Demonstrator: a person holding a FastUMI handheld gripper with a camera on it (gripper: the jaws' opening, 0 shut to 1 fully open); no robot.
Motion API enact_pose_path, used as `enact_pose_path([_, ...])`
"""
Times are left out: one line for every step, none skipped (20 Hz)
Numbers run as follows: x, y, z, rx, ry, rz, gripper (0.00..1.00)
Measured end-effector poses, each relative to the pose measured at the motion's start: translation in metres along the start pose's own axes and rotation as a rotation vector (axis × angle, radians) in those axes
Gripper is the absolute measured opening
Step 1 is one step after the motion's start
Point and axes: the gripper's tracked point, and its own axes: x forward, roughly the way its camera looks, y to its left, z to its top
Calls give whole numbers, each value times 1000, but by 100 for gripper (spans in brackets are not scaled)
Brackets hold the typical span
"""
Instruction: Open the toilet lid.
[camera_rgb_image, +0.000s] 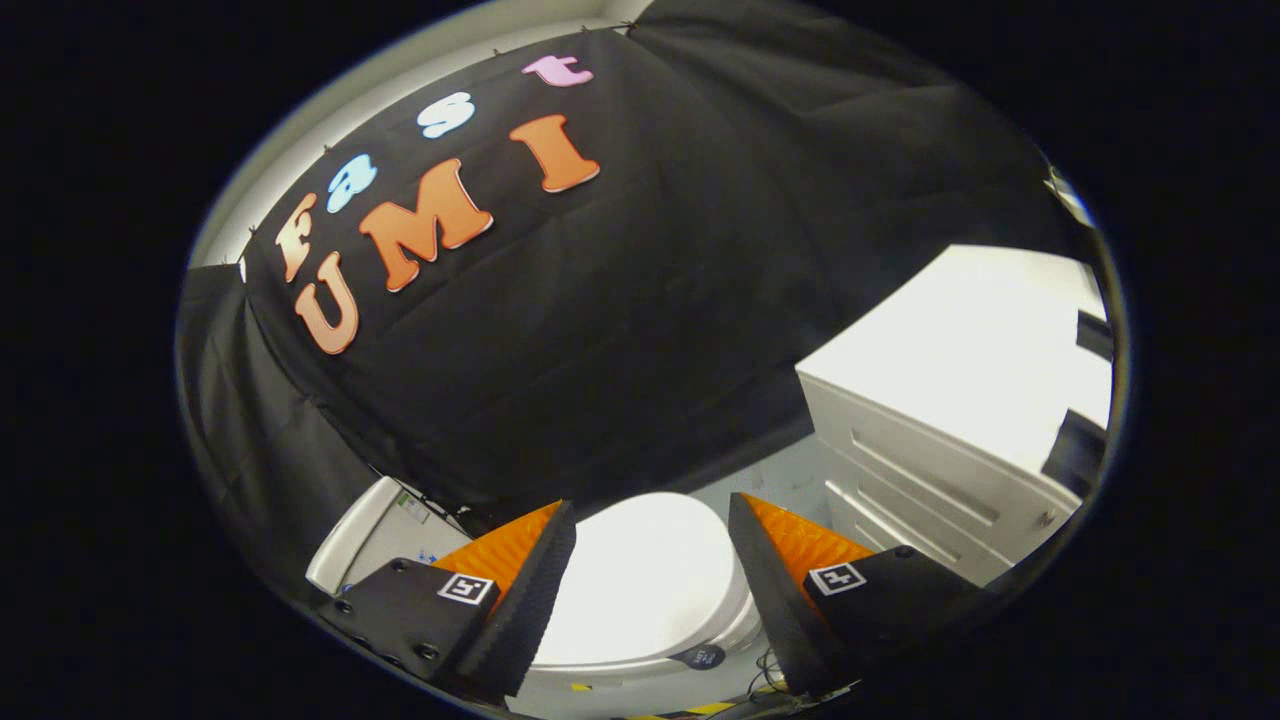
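Note:
A white toilet stands below and ahead of me, its lid (645, 575) down flat over the bowl. My gripper (650, 525) hovers above it, open, with the lid showing in the wide gap between the two fingers. Nothing is held and neither finger touches the lid. The toilet's white tank (375, 535) shows beyond the left finger, against the black cloth wall. A small dark round tag (703, 657) sits on the toilet's rim near the right finger.
A white cabinet (940, 470) with drawers stands close to the toilet, beyond the right finger, its flat top brightly lit. Black cloth walls hang behind the toilet. Some cables (765, 670) lie on the floor by the bowl's base.

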Motion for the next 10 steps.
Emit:
enact_pose_path([6, -8, -14, 28, 27, -9, 99])
enact_pose_path([13, -16, -26, 60, 45, -15, 99])
enact_pose_path([20, -22, -35, 101, 67, -19, 99])
enact_pose_path([25, -26, -44, 142, 87, -15, 99])
enact_pose_path([29, -29, -54, 174, 115, -11, 99])
enact_pose_path([30, -33, -67, 195, 146, -11, 99])
enact_pose_path([28, -36, -81, 206, 184, -5, 99])
enact_pose_path([29, -38, -93, 217, 215, 4, 98])
enact_pose_path([33, -41, -102, 237, 238, 6, 99])
enact_pose_path([36, -45, -113, 264, 261, 8, 99])
